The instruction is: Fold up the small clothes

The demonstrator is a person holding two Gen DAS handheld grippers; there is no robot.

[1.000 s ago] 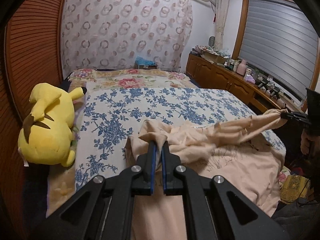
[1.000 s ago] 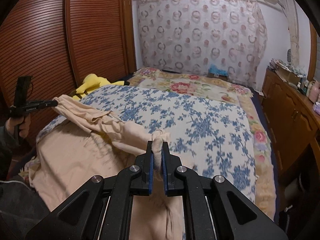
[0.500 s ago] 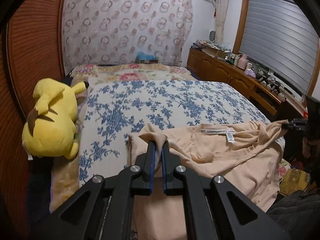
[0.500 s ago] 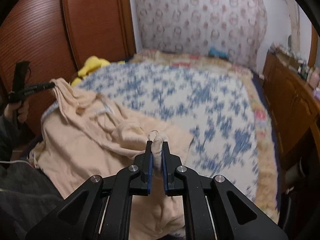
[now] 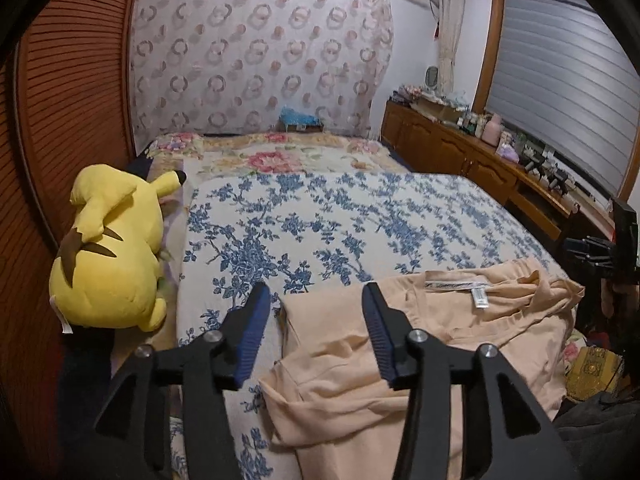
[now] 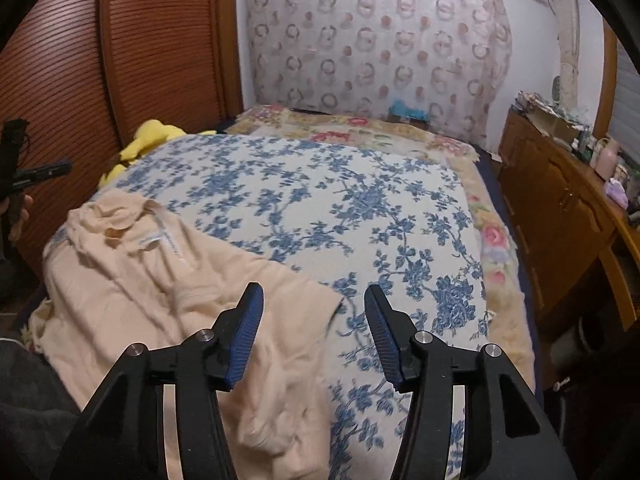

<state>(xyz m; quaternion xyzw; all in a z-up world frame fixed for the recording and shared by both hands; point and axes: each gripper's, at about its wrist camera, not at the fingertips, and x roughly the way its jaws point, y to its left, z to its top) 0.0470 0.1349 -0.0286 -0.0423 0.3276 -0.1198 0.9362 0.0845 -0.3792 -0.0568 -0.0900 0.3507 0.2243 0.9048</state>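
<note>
Peach fabric is what you're working with here, a soft thin garment (image 5: 400, 352) lying loose on the near end of the bed (image 5: 340, 216), on top of the blue-flowered cover, with its white neck label facing up. Your left gripper (image 5: 316, 312) has its jaws opening, and one corner of the garment sits between them but the pads aren't pressing on it. Same deal on the other side: your right gripper (image 6: 314, 312) is opening too, with the opposite edge of the cloth lying under and between the jaws, nothing pinched. So I'd say you've laid it down and you're letting go, and the fold itself isn't done yet. What I'd watch for: the far side by the neck is bunched and rumpled, so if you fold over that as it lies, you'll probably bake the wrinkles in and get a lumpy stack. The near edge also seems to hang off the bed's foot, and thin stuff like this could slide down if you tug it your way. And when you go back in for a pinch, it'd be easy to grab the bed cover along with the garment. The yellow plush toy (image 5: 108, 252) sits well off to the side, so it shouldn't bother you.
</note>
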